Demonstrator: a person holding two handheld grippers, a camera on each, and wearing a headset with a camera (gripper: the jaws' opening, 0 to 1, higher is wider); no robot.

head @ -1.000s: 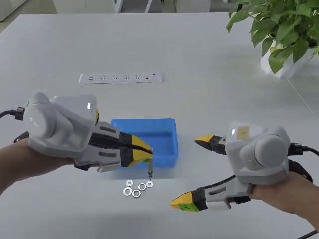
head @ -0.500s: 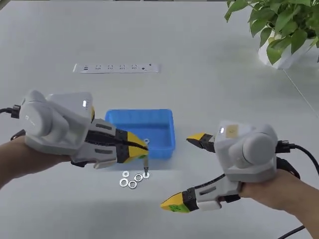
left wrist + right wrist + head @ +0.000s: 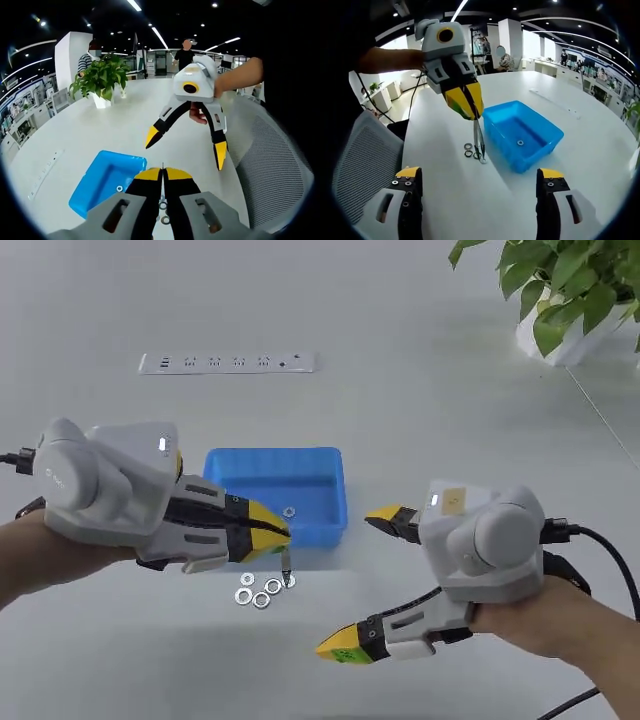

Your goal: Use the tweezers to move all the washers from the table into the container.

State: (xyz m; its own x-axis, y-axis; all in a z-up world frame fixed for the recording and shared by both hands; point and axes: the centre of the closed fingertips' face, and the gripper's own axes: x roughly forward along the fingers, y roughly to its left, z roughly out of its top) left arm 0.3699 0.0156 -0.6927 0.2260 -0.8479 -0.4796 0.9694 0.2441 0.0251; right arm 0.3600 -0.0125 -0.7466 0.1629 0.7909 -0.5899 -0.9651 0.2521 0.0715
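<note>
One washer (image 3: 289,511) in blue container (image 3: 275,455); approx 4–5 washers (image 3: 262,600) remain on tabletop (image 3: 450,390); left hand-held gripper (image 3: 280,532) pinches tweezers (image 3: 285,562), right hand-held gripper (image 3: 352,583) spread.

the pale grey table (image 3: 450,410) carries a blue container (image 3: 275,453), a cluster of washers (image 3: 262,600) just before it, a white power strip (image 3: 226,363) and a potted plant (image 3: 548,338).

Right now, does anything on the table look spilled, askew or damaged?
Nothing stands out. One washer lies in the tray; the other washers sit beside it, by the tweezers in the shut left tongs. Right tongs open.
</note>
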